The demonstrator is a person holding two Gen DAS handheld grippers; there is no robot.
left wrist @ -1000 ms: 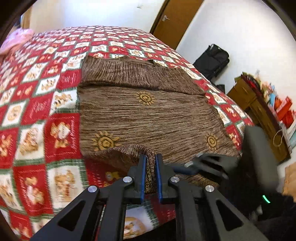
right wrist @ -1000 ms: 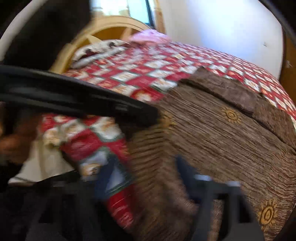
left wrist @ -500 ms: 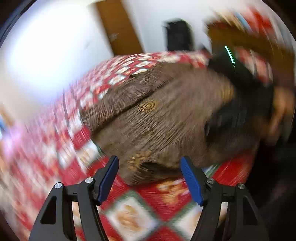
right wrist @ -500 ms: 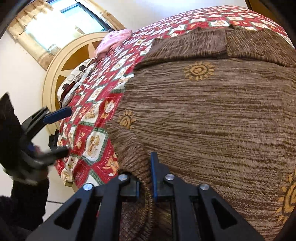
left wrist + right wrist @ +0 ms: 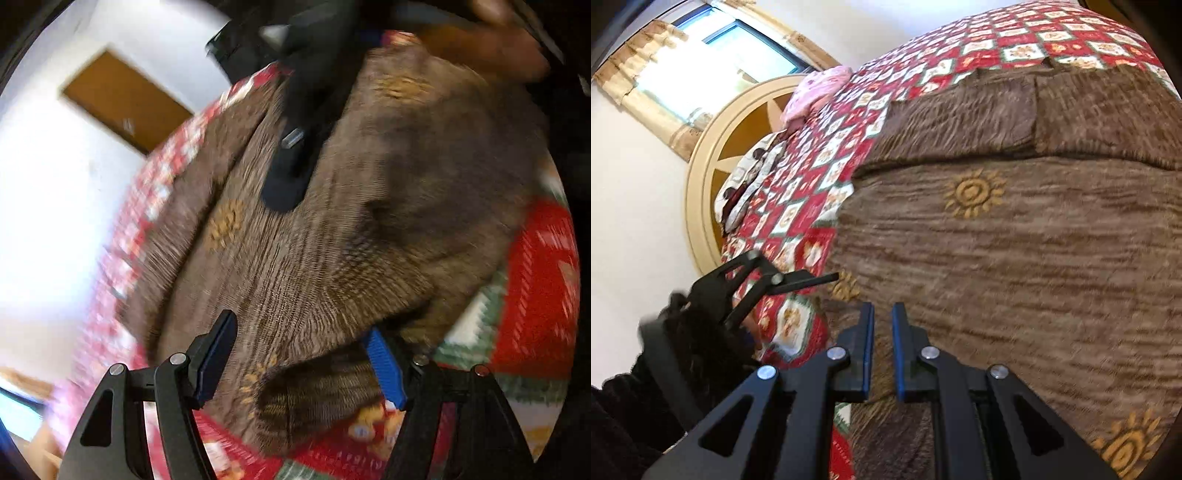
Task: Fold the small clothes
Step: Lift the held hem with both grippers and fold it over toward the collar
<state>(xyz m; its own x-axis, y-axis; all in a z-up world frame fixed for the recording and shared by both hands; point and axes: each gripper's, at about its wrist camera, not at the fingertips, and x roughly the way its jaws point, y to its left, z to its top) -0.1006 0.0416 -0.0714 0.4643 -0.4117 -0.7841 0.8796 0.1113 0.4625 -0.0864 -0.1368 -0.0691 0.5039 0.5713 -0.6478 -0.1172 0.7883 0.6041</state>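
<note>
A brown knit garment (image 5: 1015, 266) with golden sun motifs lies spread on a red, white and green patchwork quilt (image 5: 923, 62). My right gripper (image 5: 882, 332) sits at the garment's near left edge, its blue pads almost together with brown fabric pinched between them. In the left wrist view my left gripper (image 5: 301, 360) is open and wide, with a folded corner of the garment (image 5: 314, 391) lying loose between its fingers. The right gripper's dark finger (image 5: 284, 177) rests on the garment further up. The left gripper (image 5: 798, 278) also shows beside the garment's left corner.
The quilt covers a bed with a round wooden headboard (image 5: 709, 177) and a pink cloth (image 5: 820, 88) near it. A curtained window (image 5: 713, 55) is behind. A brown door (image 5: 122, 99) stands in the white wall. A person's dark sleeve (image 5: 646, 387) is at the lower left.
My left gripper let go of the garment's corner, opened wide, rolled over and sank toward the bed. My right gripper closed on the garment's edge and slid sideways along it.
</note>
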